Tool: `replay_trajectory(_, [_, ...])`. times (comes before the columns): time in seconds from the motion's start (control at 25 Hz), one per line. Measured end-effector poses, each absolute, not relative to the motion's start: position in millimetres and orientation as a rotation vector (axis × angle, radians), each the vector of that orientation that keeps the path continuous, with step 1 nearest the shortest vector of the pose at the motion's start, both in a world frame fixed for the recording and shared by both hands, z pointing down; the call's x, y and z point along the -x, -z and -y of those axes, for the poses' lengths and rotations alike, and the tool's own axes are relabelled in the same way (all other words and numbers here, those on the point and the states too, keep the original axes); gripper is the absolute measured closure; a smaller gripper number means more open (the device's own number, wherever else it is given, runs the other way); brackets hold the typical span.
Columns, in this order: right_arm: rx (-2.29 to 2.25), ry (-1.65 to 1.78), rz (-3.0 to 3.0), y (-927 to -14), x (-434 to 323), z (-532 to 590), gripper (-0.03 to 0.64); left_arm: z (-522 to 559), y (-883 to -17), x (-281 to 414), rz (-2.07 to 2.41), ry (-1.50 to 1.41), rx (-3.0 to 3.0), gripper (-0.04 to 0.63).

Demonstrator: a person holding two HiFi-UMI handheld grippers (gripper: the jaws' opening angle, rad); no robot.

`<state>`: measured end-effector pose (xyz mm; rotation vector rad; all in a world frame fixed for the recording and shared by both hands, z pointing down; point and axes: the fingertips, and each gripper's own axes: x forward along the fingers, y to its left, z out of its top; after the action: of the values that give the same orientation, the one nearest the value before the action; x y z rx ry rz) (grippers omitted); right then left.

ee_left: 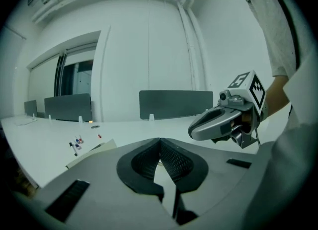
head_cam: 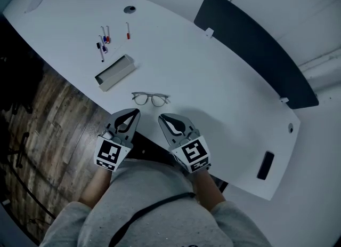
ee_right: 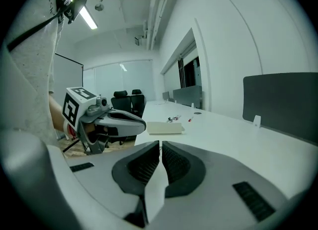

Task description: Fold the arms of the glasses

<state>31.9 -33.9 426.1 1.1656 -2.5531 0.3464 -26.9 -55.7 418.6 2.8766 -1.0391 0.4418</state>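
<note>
While the grey left gripper [head_cam: 135, 113] and grey right gripper [head_cam: 162, 117] hover by the near table edge, jaws closed tight on nothing, the thin wire-rimmed glasses [head_cam: 151, 99] lie just beyond on the white table [head_cam: 224, 86]. Whether the arms are folded cannot be told; any further folding would call for reopened jaws.

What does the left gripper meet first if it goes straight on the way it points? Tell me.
Most likely the glasses, which lie on the table just ahead of the left gripper. The gripper seems to be held above the tabletop, so it could pass over them instead; its height is hard to judge.
</note>
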Motion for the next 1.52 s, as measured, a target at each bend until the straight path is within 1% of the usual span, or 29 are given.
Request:
replay_trajectory(0.44, [-1.121, -0.356, 2.635, -411, -22, 5, 0.589, 31, -405, 45, 1.141, -0.309, -2.743, 0.580])
replay_trajectory(1.0, [-1.211, -0.360, 2.639, -403, -16, -10, 0.592, 16, -390, 46, 1.056, -0.298, -2.757, 0.580])
replay_trajectory(1.52, [-1.285, -0.409, 2.615, -392, 32, -70, 0.593, -37, -392, 82, 1.021, -0.217, -2.691, 0.580])
